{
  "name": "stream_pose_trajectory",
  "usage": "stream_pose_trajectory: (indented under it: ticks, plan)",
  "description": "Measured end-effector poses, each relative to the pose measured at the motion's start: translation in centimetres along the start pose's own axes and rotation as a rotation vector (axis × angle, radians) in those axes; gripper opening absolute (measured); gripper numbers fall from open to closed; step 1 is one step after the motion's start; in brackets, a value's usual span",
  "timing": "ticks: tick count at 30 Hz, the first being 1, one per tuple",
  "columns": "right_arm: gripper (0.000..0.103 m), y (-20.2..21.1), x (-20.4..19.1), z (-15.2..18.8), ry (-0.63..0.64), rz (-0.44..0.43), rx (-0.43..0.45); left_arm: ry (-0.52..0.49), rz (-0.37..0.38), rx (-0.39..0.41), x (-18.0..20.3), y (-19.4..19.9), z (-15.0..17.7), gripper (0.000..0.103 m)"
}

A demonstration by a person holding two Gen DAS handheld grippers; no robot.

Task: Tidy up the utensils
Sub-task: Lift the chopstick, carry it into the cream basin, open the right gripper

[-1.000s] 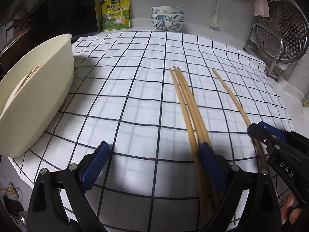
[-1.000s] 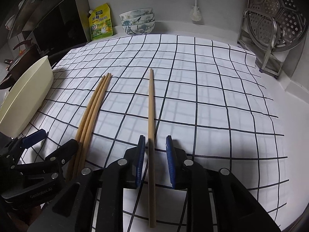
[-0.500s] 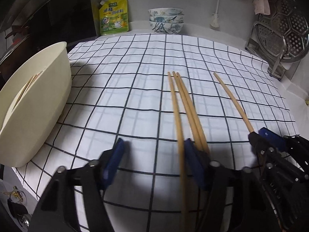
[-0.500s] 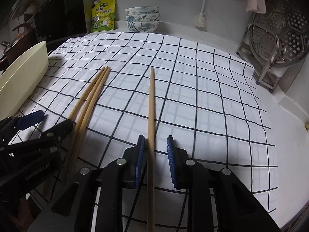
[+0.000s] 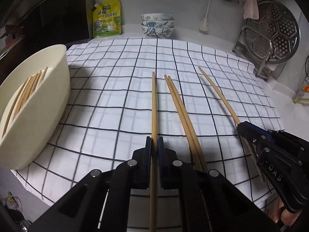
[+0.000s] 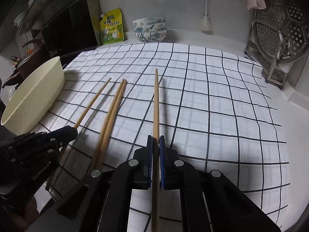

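Note:
My left gripper (image 5: 154, 143) is shut on one wooden chopstick (image 5: 154, 104) and holds it just above the checked cloth (image 5: 115, 89). My right gripper (image 6: 156, 141) is shut on another chopstick (image 6: 156, 104); its shadow on the cloth shows it is lifted. Two more chopsticks (image 5: 179, 104) lie side by side on the cloth between the grippers; they also show in the right wrist view (image 6: 114, 104). A cream tub (image 5: 38, 104) at the left holds several chopsticks (image 5: 27, 89). The right gripper shows at the right of the left wrist view (image 5: 243, 129), the left gripper at the left of the right wrist view (image 6: 71, 131).
Stacked patterned bowls (image 5: 157, 28) and a yellow pouch (image 5: 107, 19) stand at the back wall. A metal steamer rack on a stand (image 5: 270, 32) is at the back right. The cloth's front edge hangs near the counter edge.
My left gripper has closed on the leftmost of the three grouped chopsticks and lifted it away from the other two. My right gripper has closed on its chopstick and raised it.

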State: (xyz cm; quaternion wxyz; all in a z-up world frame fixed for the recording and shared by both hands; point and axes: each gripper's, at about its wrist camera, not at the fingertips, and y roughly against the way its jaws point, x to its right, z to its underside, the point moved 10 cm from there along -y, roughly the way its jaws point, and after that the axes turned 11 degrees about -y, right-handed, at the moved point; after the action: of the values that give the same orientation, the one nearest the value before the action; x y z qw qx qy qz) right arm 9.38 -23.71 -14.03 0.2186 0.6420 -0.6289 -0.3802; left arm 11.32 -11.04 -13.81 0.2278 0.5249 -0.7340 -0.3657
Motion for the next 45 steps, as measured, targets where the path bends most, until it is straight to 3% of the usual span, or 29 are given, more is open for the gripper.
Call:
stream_pose_trajectory:
  ticks: [8,13,18,24,34,39,45]
  plan:
    - [0.007,2.7,-3.5,-2.0,-0.064,-0.085,0.066,0.033,-0.016,0.132,-4.4,5.5,-2.7,0.007]
    - [0.007,4.0,-8.4,-4.0,-0.062,-0.152,0.117,0.075,-0.066,0.214,-9.3,8.8,-4.0,0.007]
    - [0.007,3.9,-15.1,-5.6,0.005,-0.226,0.121,0.121,-0.124,0.239,-15.1,10.6,-3.8,0.007]
    - [0.007,2.4,-23.1,-6.8,0.063,-0.318,0.080,0.173,-0.174,0.208,-21.6,10.8,-2.4,0.007]
    - [0.007,-2.3,-31.9,-7.3,0.141,-0.352,-0.029,0.248,-0.218,0.144,-28.9,8.8,-0.6,0.007]
    - [0.007,-4.4,-34.4,-5.9,0.184,-0.340,-0.089,0.257,-0.209,0.100,-29.8,7.2,0.2,0.007]
    - [0.007,-6.4,-34.5,-4.2,0.189,-0.314,-0.150,0.271,-0.203,0.063,-30.1,6.1,1.2,0.008]
